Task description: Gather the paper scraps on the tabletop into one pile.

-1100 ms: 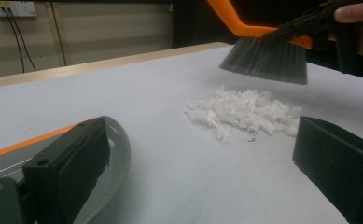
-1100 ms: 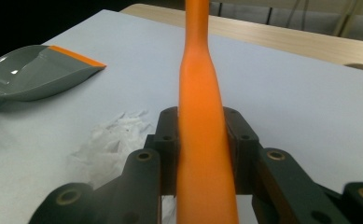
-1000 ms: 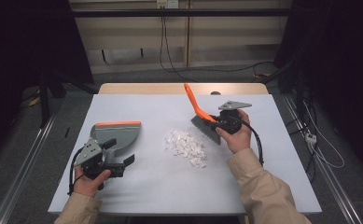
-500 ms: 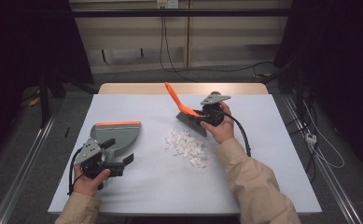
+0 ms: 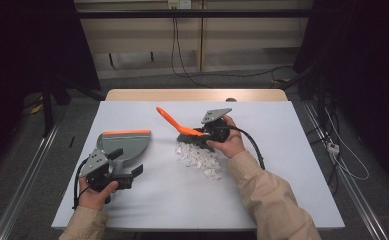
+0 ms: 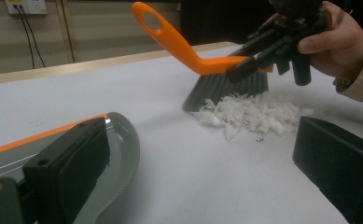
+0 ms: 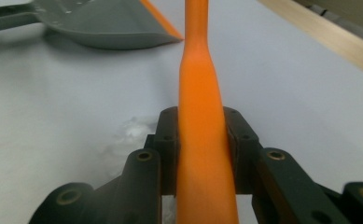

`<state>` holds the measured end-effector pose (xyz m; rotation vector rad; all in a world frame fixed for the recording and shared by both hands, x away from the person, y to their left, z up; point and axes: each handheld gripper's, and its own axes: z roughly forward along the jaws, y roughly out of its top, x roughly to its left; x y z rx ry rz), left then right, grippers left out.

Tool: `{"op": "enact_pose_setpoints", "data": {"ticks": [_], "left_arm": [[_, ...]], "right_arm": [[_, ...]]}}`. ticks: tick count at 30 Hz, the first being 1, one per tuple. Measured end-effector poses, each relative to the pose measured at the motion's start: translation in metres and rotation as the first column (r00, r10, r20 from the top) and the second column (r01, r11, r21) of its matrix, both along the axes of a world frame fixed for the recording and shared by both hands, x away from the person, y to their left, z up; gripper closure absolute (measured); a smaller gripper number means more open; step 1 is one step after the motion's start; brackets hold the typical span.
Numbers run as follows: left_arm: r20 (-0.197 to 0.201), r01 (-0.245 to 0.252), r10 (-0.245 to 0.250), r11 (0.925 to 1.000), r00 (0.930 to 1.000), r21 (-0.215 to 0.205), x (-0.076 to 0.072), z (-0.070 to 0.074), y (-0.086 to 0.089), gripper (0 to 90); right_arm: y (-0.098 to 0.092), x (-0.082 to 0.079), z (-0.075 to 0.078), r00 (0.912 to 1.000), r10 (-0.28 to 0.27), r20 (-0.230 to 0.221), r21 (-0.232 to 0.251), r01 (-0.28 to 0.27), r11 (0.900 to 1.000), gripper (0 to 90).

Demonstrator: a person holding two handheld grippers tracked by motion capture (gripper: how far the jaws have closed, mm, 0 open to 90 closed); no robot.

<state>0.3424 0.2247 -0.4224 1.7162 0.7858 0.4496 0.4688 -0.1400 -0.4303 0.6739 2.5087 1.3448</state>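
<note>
A brush with an orange handle (image 5: 169, 119) and dark bristles rests its bristles on the far edge of a pile of white paper scraps (image 5: 199, 157) at mid table. My right gripper (image 5: 205, 133) is shut on that handle (image 7: 200, 84), which runs up between its jaws. A grey dustpan (image 5: 124, 142) with an orange lip lies flat at the left. My left gripper (image 5: 133, 172) sits just in front of it, jaws wide apart and nothing between them. In the left gripper view the dustpan (image 6: 121, 140) lies beside the left jaw, with the brush (image 6: 184, 46) and scraps (image 6: 249, 112) ahead.
The white table top (image 5: 292, 165) has a wooden strip (image 5: 197, 95) along its far edge. A black cable (image 5: 254, 147) trails from the right gripper along the sleeve. Metal rails run along the floor on both sides.
The right gripper has carried the brush leftward and down, from above the table's right part onto the far edge of the scrap pile. The left gripper and dustpan have stayed put.
</note>
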Motion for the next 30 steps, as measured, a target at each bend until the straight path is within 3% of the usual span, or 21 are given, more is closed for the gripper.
{"op": "enact_pose_setpoints", "data": {"ticks": [5, 9, 14, 20, 26, 30], "left_arm": [[0.003, 0.001, -0.001, 1.0, 1.0, 0.009, 0.0, 0.0, 0.0, 3.6], [0.002, 0.002, -0.002, 1.0, 1.0, 0.008, -0.001, 0.0, -0.001, 3.6], [0.003, 0.002, -0.002, 1.0, 1.0, 0.005, 0.0, 0.0, 0.0, 3.7], [0.003, 0.013, -0.013, 0.9999, 0.9999, 0.009, 0.001, 0.0, 0.0, 3.7], [-0.002, 0.018, -0.018, 0.9998, 0.9998, -0.004, 0.003, -0.001, 0.001, 3.7], [-0.001, 0.029, -0.029, 0.9996, 0.9996, -0.006, 0.003, -0.001, 0.0, 3.7]], "right_arm": [[-0.01, -0.013, 0.001, 0.9999, 0.012, -0.002, 0.01, -0.012, 1.0, 71.2], [-0.019, -0.018, 0.008, 0.999, -0.038, 0.024, 0.043, 0.037, 0.998, 71.2], [-0.03, -0.015, 0.018, 0.993, -0.113, 0.035, 0.102, 0.109, 0.989, 71.1], [-0.042, -0.012, 0.016, 0.9795, -0.198, 0.035, 0.076, 0.195, 0.978, 71.1], [-0.052, -0.019, 0.007, 0.973, -0.231, 0.007, 0.024, 0.23, 0.973, 71.0], [-0.056, -0.022, 0.002, 0.9632, -0.269, -0.006, -0.007, 0.269, 0.963, 70.7]]}}
